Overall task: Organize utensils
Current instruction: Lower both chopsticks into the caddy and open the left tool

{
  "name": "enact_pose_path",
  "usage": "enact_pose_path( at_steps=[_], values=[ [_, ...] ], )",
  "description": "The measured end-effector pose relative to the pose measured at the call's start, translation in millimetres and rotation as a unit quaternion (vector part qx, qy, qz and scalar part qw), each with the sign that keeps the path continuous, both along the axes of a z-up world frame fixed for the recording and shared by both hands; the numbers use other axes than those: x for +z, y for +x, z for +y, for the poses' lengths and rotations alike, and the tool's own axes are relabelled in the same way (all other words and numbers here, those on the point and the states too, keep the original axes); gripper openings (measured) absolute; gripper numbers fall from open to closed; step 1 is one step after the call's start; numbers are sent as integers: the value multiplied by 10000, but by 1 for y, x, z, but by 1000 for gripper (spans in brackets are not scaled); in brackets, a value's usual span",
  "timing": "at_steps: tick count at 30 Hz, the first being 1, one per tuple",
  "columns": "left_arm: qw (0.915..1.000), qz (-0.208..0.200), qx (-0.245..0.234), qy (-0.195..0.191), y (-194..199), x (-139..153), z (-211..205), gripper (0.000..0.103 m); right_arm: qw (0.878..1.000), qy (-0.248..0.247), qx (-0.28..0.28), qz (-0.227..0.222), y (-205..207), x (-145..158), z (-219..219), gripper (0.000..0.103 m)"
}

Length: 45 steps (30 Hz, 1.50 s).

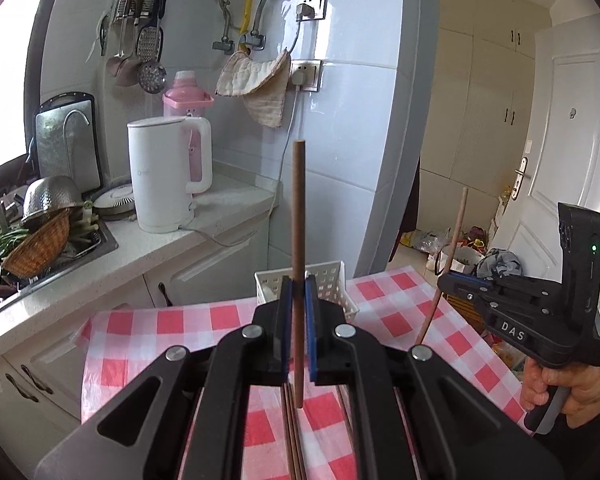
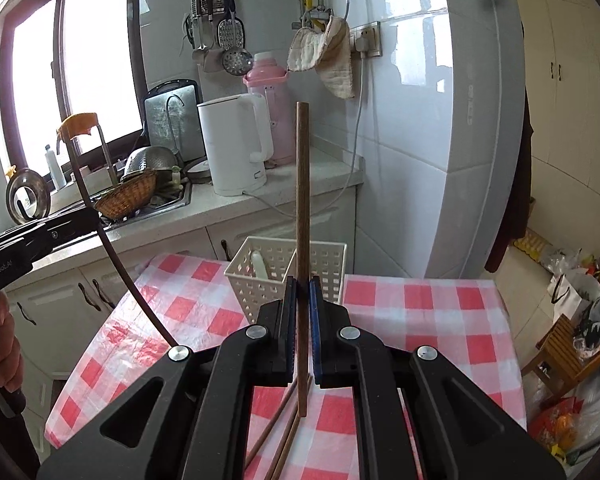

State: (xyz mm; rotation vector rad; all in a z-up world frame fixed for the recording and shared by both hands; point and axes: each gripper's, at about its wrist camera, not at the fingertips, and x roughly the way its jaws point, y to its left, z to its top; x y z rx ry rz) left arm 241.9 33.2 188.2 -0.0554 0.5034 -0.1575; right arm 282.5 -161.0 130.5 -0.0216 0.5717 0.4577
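Observation:
My left gripper is shut on a brown chopstick and holds it upright above the checked table. My right gripper is shut on another brown chopstick, also upright. Each gripper shows in the other's view: the right gripper with its tilted chopstick, and the left gripper with its chopstick. A white perforated utensil basket stands at the table's far edge, just beyond both grippers; it also shows in the left wrist view. Loose chopsticks lie on the cloth below the grippers.
The red-and-white checked tablecloth covers the table. A counter behind it holds a white kettle, a pink thermos and a sink with a wicker basket. A small wooden stool and bags sit on the floor at right.

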Motion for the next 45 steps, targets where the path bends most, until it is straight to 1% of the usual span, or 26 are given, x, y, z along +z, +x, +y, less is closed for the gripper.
enact_pose_path(
  at_steps=[5, 9, 13, 17, 23, 28, 37, 40, 45],
  values=[
    [9999, -139, -15, 79, 32, 23, -7, 6, 10000, -14, -44, -73, 34, 17, 4, 7],
    [9997, -225, -25, 96, 56, 36, -11, 6, 9999, 21, -75, -102, 59, 23, 9, 7],
    [9997, -228, 23, 90, 78, 40, -11, 6, 9999, 42, -72, -126, 81, 24, 17, 7],
    [9996, -207, 140, 140, 100, 35, -8, 6, 9998, 3, -138, -144, 99, 22, 23, 7],
    [9995, -115, 292, 104, 127, 19, -1, 6, 9996, 41, -209, -160, 120, 17, 26, 7],
    [9993, 53, 375, 57, 145, -3, 5, 6, 9997, 41, -226, -55, 134, 3, 28, 7],
    [9985, 366, 398, -3, 161, -38, 10, 6, 9989, -8, -200, 424, 153, -31, 34, 7],
    [9975, 568, 408, 21, 167, -50, 10, 6, 9978, -74, -167, 639, 159, -45, 37, 7],
    [9945, 981, 381, 8, 183, -71, 11, 6, 9960, -208, -154, 852, 168, -66, 42, 7]
  ],
)
